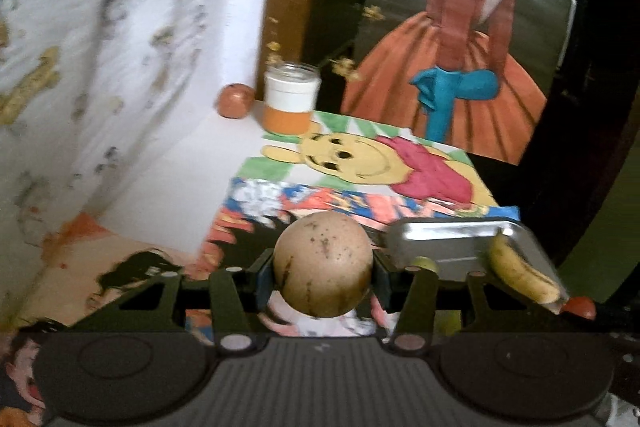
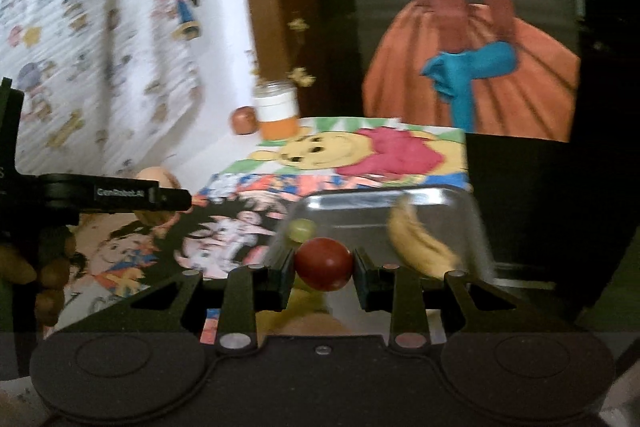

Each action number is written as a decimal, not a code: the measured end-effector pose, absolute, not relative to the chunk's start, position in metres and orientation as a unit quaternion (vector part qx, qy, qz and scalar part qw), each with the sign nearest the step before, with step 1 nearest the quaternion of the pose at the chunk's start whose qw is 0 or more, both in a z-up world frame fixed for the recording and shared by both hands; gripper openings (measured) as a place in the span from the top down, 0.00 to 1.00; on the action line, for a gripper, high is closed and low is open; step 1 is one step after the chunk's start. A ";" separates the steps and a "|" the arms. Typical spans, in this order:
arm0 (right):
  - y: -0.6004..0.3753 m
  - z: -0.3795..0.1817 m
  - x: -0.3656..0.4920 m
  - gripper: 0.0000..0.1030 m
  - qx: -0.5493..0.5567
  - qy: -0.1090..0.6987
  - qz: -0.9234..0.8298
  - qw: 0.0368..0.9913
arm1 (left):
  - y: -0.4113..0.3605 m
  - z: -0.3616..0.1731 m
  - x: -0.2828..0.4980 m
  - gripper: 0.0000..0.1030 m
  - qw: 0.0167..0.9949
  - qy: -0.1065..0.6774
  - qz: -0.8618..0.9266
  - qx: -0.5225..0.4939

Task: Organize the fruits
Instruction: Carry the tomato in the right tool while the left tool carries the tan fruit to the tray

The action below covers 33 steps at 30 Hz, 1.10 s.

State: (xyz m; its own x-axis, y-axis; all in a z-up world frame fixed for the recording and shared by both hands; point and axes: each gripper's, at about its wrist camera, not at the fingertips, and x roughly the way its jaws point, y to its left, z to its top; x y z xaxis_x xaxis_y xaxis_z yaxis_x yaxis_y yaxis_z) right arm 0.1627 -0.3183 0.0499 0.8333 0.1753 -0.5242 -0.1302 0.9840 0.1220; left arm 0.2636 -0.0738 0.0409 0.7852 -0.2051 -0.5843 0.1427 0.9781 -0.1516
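My left gripper [image 1: 323, 277] is shut on a large round tan fruit [image 1: 323, 263] with dark specks, held above the cartoon-printed table cover. My right gripper [image 2: 324, 269] is shut on a small red round fruit [image 2: 324, 263], just in front of a shiny metal tray [image 2: 404, 207]. In the tray lie a banana [image 2: 420, 243] and a small green fruit [image 2: 302, 229]. The left wrist view shows the same tray [image 1: 452, 239] to the right, with the banana [image 1: 520, 273] in it. The left gripper [image 2: 152, 195] with its tan fruit shows at the left of the right wrist view.
An orange-brown fruit [image 1: 236, 100] and a jar [image 1: 291, 97] with a white and orange label stand at the far side of the table. A printed curtain [image 1: 100, 47] hangs on the left. A dark panel with a painted orange dress [image 1: 460, 67] stands behind.
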 end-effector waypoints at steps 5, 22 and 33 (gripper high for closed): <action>-0.345 0.042 0.150 0.68 0.053 0.278 0.054 0.958 | -0.109 0.038 0.261 0.48 0.937 0.328 -0.115 -0.042; -0.368 0.014 0.151 0.68 0.076 0.303 0.026 0.950 | -0.186 0.019 0.280 0.48 0.916 0.346 -0.201 0.017; -0.364 0.008 0.157 0.68 0.074 0.313 0.031 0.946 | -0.195 0.005 0.287 0.48 0.908 0.359 -0.214 0.021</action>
State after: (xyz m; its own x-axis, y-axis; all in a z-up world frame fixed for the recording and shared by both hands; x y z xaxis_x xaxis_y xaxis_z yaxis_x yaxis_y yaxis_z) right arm 0.1569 -0.3643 0.0083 0.8023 0.1052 -0.5876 -0.0132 0.9872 0.1588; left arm 0.2870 -0.1947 0.0055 0.6500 -0.3739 -0.6616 0.4040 0.9074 -0.1160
